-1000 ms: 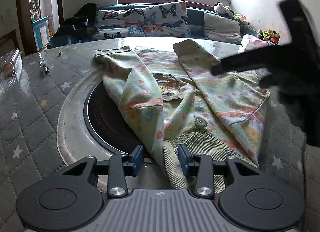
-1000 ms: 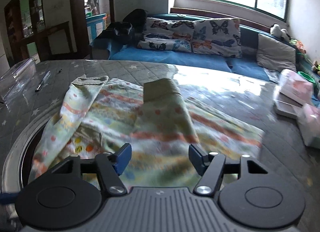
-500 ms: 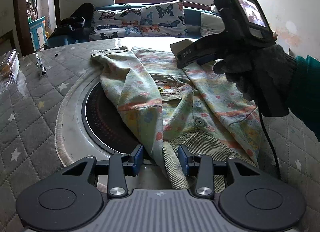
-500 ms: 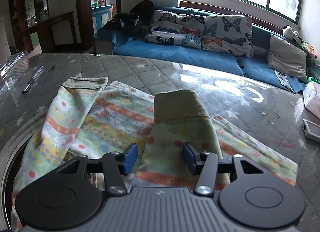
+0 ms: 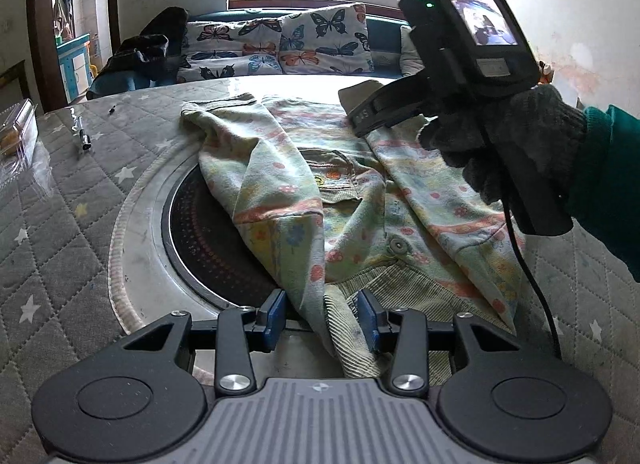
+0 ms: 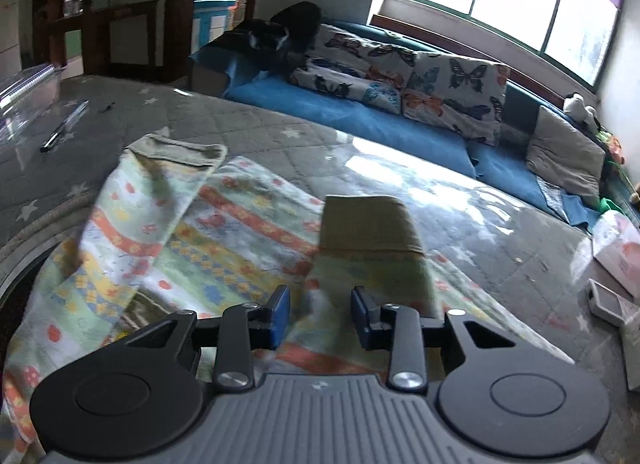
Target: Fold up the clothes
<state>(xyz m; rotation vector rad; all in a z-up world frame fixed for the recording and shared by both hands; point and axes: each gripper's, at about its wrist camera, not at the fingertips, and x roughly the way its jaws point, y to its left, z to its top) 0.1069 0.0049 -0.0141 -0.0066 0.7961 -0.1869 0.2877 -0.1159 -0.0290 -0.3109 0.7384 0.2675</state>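
A child's patterned jacket [image 5: 352, 199] with ribbed olive cuffs and hem lies on the quilted table, both sleeves folded over its body. My left gripper [image 5: 322, 318] is partly open around the ribbed hem at the near edge, jaws either side of the cloth and not pressing it. My right gripper [image 6: 320, 316] is partly open low over the right sleeve [image 6: 368, 264], just behind its olive cuff [image 6: 366, 223]. The right gripper's body and the gloved hand [image 5: 500, 151] show in the left wrist view above the sleeve.
A round black inset with a metal ring [image 5: 140, 223] lies under the jacket's left side. A pen [image 5: 85, 135] and a clear plastic box [image 5: 16, 143] sit at far left. A sofa with butterfly cushions [image 6: 420, 75] lies beyond. Boxes [image 6: 612, 248] sit at the right edge.
My right gripper moved forward and down along the right sleeve towards its cuff, and its jaws narrowed. My left gripper stayed at the hem.
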